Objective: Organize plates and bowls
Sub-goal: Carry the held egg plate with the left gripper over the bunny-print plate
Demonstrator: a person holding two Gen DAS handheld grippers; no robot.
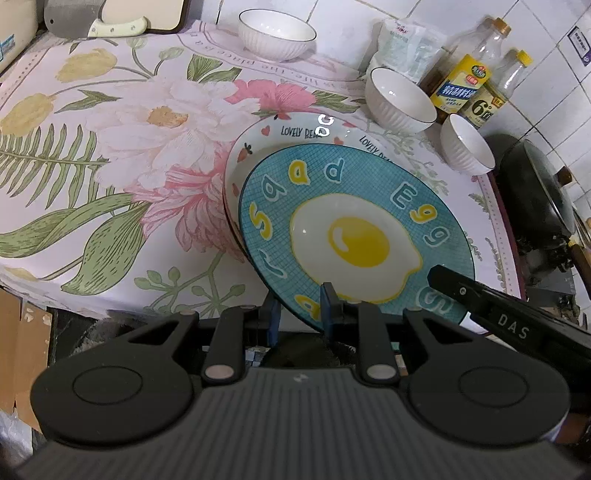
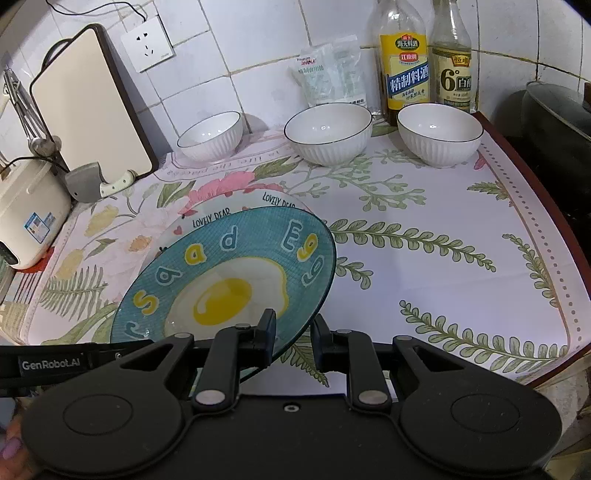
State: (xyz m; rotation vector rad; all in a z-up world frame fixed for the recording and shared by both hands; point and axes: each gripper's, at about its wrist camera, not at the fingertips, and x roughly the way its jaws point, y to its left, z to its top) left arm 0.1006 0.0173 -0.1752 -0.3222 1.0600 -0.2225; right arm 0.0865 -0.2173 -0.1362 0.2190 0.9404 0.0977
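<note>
A blue plate with a fried-egg print (image 1: 354,229) (image 2: 229,280) is held tilted above a white "Lovely Bear" plate (image 1: 258,147) (image 2: 210,219) that lies on the floral tablecloth. My left gripper (image 1: 301,306) is shut on the blue plate's near rim. My right gripper (image 2: 293,332) straddles the same plate's near right rim with its jaws around the edge. Three white ribbed bowls (image 2: 212,134) (image 2: 328,131) (image 2: 439,131) stand apart along the back, also in the left wrist view (image 1: 275,35) (image 1: 400,98) (image 1: 467,149).
Two bottles (image 2: 404,59) (image 2: 452,62) and a plastic packet (image 2: 330,72) stand by the tiled wall. A cutting board (image 2: 88,107), cleaver (image 2: 96,182) and rice cooker (image 2: 29,210) are at the left. A black wok (image 2: 557,122) sits beyond the table's right edge.
</note>
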